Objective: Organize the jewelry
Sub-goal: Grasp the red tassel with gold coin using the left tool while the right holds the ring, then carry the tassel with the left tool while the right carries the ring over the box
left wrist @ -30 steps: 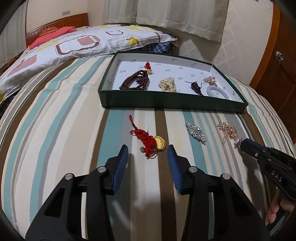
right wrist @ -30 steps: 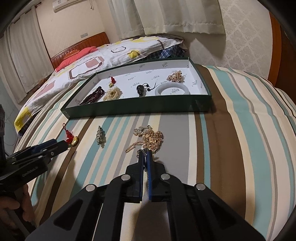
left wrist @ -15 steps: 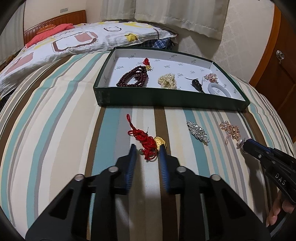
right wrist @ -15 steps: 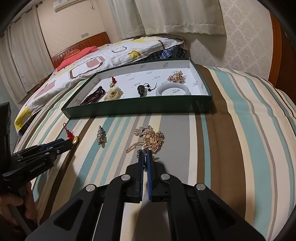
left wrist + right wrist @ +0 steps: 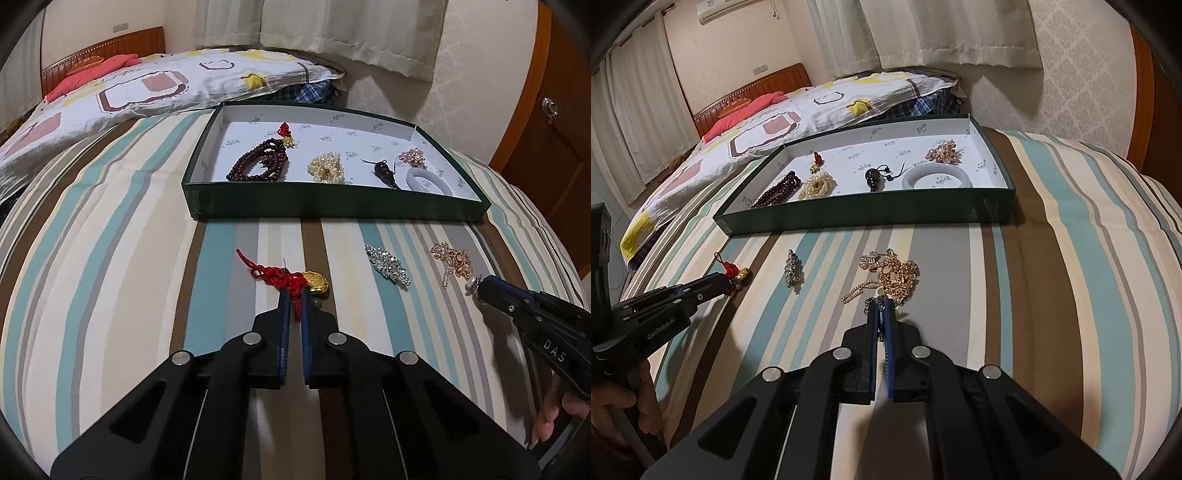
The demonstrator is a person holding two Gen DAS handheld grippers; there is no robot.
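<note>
Striped bedcover point(image 5: 110, 280) in teal, cream and brown carries all loose stock. Green cardboard tray point(image 5: 332, 206), white-lined, holds 5 pieces: dark red bead strand point(image 5: 258, 166), pearl cluster point(image 5: 327, 168), dark pendant point(image 5: 382, 171), white bangle point(image 5: 428, 181), rose-gold cluster point(image 5: 413, 157).

Loose items, 3, lie in front of the tray:
1. Red knotted charm point(image 5: 284, 277) with gold ingot; left gripper point(image 5: 294, 295) has its jaws clamped together on the red cord.
2. Rhinestone brooch point(image 5: 388, 264), untouched, between the other 2.
3. Gold chain pile point(image 5: 894, 277); right gripper point(image 5: 881, 308) has its jaws closed on the chain's small end piece.

Left wrist view alone shows the red cord between the blue pads point(image 5: 283, 306); right wrist view shows that gripper only from the side point(image 5: 713, 286). Right wrist view alone shows the chain's full spread and an air conditioner point(image 5: 713, 5). Left wrist view alone shows a wooden cabinet door point(image 5: 554, 147).
</note>
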